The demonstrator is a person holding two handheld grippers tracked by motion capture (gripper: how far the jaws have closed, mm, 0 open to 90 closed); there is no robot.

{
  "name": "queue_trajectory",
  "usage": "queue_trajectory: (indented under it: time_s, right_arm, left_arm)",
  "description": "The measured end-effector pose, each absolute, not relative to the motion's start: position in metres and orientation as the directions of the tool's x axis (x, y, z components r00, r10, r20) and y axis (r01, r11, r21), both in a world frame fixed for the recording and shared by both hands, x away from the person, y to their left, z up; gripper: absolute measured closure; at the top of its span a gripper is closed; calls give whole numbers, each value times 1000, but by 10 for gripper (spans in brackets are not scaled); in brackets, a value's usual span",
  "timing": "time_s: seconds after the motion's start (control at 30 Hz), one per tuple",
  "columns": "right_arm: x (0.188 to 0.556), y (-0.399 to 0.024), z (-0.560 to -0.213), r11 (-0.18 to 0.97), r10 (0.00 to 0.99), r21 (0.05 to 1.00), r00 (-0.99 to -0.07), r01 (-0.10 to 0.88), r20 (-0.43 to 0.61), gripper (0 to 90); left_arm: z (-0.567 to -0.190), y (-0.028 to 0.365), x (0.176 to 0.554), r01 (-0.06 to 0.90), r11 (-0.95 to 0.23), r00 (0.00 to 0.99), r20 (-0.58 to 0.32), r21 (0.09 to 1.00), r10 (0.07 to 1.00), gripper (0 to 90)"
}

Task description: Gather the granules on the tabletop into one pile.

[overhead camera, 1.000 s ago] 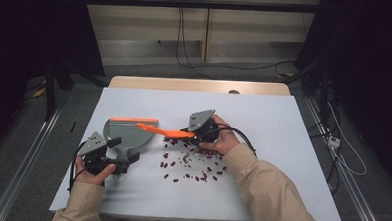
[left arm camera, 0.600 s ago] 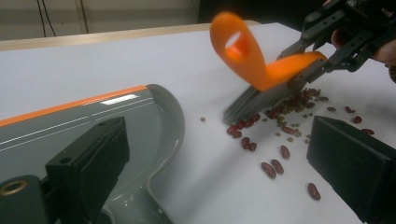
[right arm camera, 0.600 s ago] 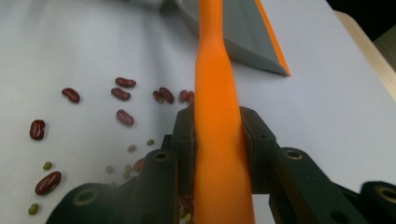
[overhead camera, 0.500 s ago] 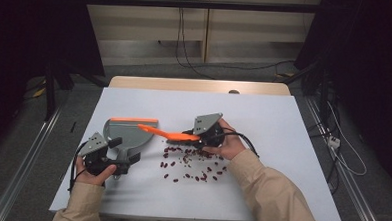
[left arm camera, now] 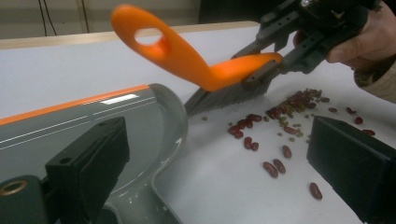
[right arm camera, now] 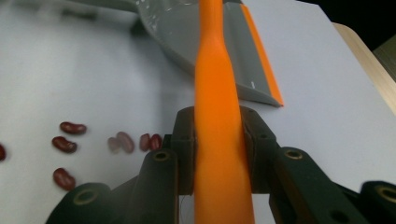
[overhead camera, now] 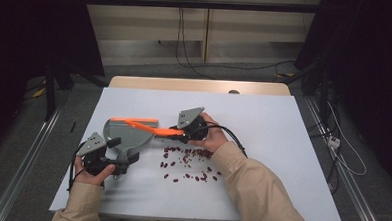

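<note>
— While the right gripper (overhead camera: pixel 183 133) has its fingers (right arm camera: pixel 184 140) clamped on the orange brush (overhead camera: pixel 145 127), where is the brush?
— Bristles touching the tabletop (overhead camera: pixel 263 118) just beside the dustpan (overhead camera: pixel 125 135) (beans (overhead camera: pixel 189 163) near). The left gripper (overhead camera: pixel 119 162) pinches the dustpan's handle.

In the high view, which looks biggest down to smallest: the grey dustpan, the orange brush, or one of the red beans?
1. Grey dustpan: widest and deepest of the three.
2. Orange brush: about as long as the dustpan is wide, but much thinner, held in the right gripper.
3. One red bean: tiny by comparison.
</note>
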State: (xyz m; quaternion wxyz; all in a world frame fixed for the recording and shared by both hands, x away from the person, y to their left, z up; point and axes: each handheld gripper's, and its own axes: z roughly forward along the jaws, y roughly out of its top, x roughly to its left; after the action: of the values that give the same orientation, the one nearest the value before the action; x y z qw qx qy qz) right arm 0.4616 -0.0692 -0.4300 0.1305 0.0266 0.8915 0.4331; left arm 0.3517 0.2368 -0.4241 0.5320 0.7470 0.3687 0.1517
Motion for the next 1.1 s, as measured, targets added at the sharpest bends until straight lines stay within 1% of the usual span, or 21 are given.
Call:
queue_trajectory:
  time_s: [0.07,0.2,0.37,0.57,0.77,0.87,0.93,1.1]
  right_arm:
    - [458,-71,-429,636,148,768,-965,-73,-214,713]
    - [451,-83,-428,626,120,777,-977,-64,-177,713]
    - [436,-96,-429,615,92,785,-983,-71,-161,713]
    - [429,-108,-424,606,106,793,-983,-57,-151,714]
    - [430,-124,-410,568,184,822,-969,-34,-168,713]
    - [433,-133,-407,577,227,816,-956,-24,-188,713]
    - [436,-140,-408,597,251,802,-944,-22,-212,713]
    - [442,-162,-422,627,316,779,-922,27,-223,714]
  left_arm:
    - [-424,237,352,390,-161,681,-167,907,713,56]
    - [-424,238,351,389,-164,681,-163,906,714,56]
    - [-425,241,350,391,-164,678,-162,906,717,56]
    - [-424,239,349,390,-168,681,-161,905,715,56]
    - [-425,238,350,389,-173,687,-160,905,709,56]
    - [-425,237,350,392,-172,688,-163,904,708,55]
    - [-425,237,350,390,-174,691,-163,904,704,56]
    - [-426,236,350,392,-172,692,-166,904,702,56]
